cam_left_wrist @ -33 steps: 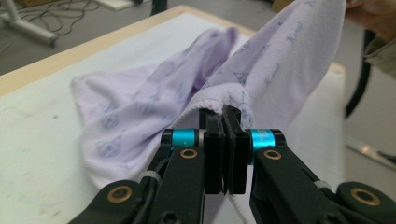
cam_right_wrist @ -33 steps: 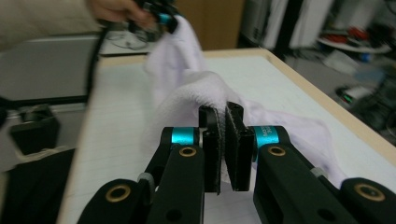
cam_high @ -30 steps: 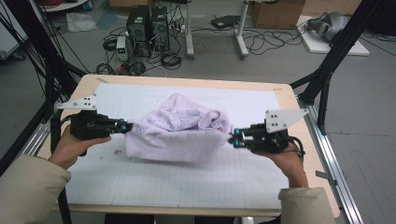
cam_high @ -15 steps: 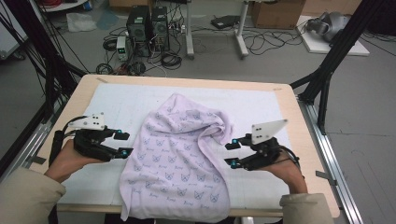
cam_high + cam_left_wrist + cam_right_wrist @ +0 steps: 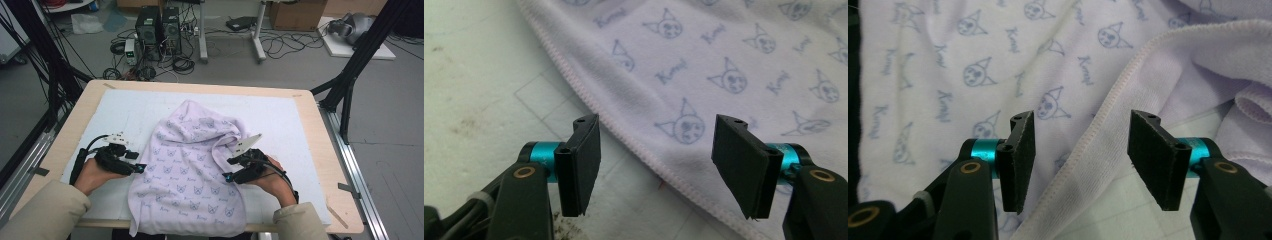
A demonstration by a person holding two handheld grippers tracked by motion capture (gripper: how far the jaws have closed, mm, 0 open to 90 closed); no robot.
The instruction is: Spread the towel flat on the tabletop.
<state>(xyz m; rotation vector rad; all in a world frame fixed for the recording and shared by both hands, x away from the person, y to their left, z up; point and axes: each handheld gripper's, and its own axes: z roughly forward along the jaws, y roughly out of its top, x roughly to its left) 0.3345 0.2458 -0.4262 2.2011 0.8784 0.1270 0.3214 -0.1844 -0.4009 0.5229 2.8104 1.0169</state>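
Note:
A lavender towel printed with small cat faces lies spread on the white mat, bunched at its far right, its near end hanging over the table's front edge. My left gripper is at the towel's left hem. Its jaws have just been opening and stand apart over the hem without pressing it, as the left gripper view shows. My right gripper is at the right hem. Its jaws have also just been opening, and in the right gripper view the folded hem lies loose between them.
The mat covers a wooden table framed by black struts at both far corners. On the floor behind it stand computer towers, tangled cables and boxes. Bare mat lies left of the towel.
A second ago both grippers were shut on the lifted, bunched towel. They have let go and opened, the hands have sunk toward me, and the towel now lies spread out.

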